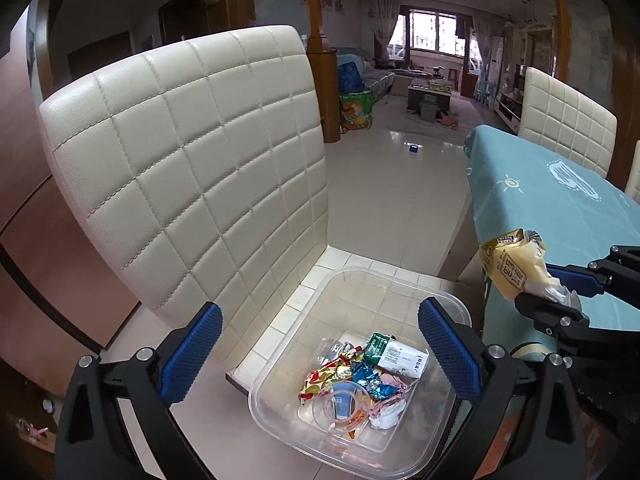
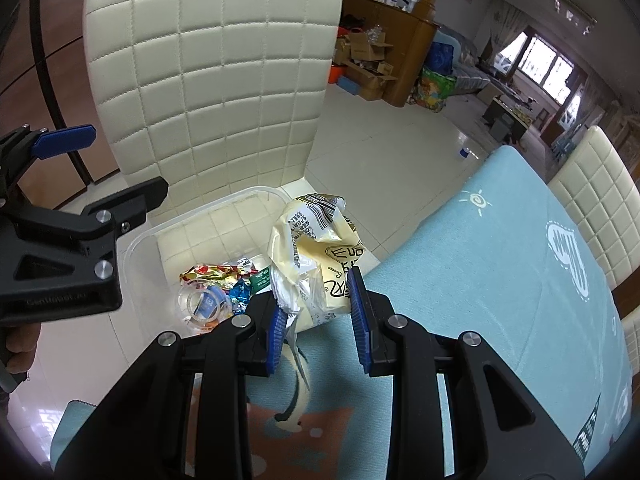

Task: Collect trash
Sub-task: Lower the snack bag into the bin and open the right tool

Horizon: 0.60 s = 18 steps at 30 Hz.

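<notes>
Lower centre of the right wrist view, the right gripper [image 2: 316,320] is clamped on a crumpled yellow plastic wrapper [image 2: 316,256], not yet binned; the left gripper [image 1: 320,356] gapes empty above the clear plastic tub [image 1: 448,300] on the cream quilted chair [image 1: 192,168], several wrappers already inside.

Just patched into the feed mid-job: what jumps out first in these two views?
The right claw grips a crumpled yellow snack wrapper at the edge of the teal tablecloth. Beside the table, a clear plastic bin on the cream quilted chair already holds colourful wrappers and a small carton. The left claw hangs wide open over that bin, empty.
</notes>
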Available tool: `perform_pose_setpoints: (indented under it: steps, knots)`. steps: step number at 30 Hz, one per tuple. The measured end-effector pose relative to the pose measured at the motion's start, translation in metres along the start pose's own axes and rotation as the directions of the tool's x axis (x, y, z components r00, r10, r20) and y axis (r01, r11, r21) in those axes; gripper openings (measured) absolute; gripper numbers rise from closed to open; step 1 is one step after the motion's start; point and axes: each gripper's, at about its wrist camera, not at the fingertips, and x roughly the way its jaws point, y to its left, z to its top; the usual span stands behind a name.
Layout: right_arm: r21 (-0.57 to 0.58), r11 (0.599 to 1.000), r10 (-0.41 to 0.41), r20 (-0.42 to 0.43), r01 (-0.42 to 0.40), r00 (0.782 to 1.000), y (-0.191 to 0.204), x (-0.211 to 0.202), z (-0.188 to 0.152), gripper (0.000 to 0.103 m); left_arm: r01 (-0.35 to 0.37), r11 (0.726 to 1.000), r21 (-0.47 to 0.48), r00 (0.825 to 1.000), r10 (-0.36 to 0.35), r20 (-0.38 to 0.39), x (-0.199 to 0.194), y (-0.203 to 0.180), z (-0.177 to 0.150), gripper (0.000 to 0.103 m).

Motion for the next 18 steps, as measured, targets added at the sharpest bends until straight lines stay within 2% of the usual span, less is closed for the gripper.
perform_pose_setpoints:
  steps: [6, 7, 8, 9, 10, 12, 18]
  knots:
    - [0.000, 1.000, 0.004, 0.002, -0.004, 1.000, 0.002, -0.003, 0.000, 0.031, -0.004, 1.000, -0.010, 1.000, 0.004, -0.020, 0.000, 0.005, -0.005, 0.096]
    - [0.000, 1.000, 0.003, 0.001, -0.003, 1.000, 0.002, -0.003, 0.000, 0.034, -0.004, 1.000, -0.011, 1.000, 0.003, -0.021, 0.000, 0.005, -0.006, 0.096]
    - [0.004, 1.000, 0.001, -0.002, -0.001, 1.000, 0.001, -0.004, -0.001, 0.039, -0.001, 1.000, -0.011, 1.000, 0.000, -0.020, -0.001, 0.005, -0.006, 0.096]
    - [0.012, 1.000, -0.013, 0.003, 0.012, 1.000, 0.000, -0.007, -0.002, 0.058, 0.005, 1.000, -0.013, 1.000, -0.005, -0.021, -0.002, 0.005, -0.006, 0.096]
    - [0.018, 1.000, -0.021, 0.014, 0.021, 1.000, -0.002, -0.009, -0.003, 0.073, 0.009, 1.000, -0.015, 1.000, -0.009, -0.021, -0.003, 0.006, -0.006, 0.096]
    - [0.019, 0.999, -0.044, 0.049, 0.043, 0.998, -0.005, -0.017, -0.004, 0.074, 0.012, 1.000, -0.015, 1.000, -0.012, -0.018, -0.007, 0.004, -0.006, 0.096]
    - [0.046, 0.997, -0.063, 0.063, 0.061, 0.996, -0.017, -0.035, -0.012, 0.074, 0.014, 1.000, 0.003, 1.000, -0.014, -0.008, -0.019, -0.004, -0.005, 0.096]
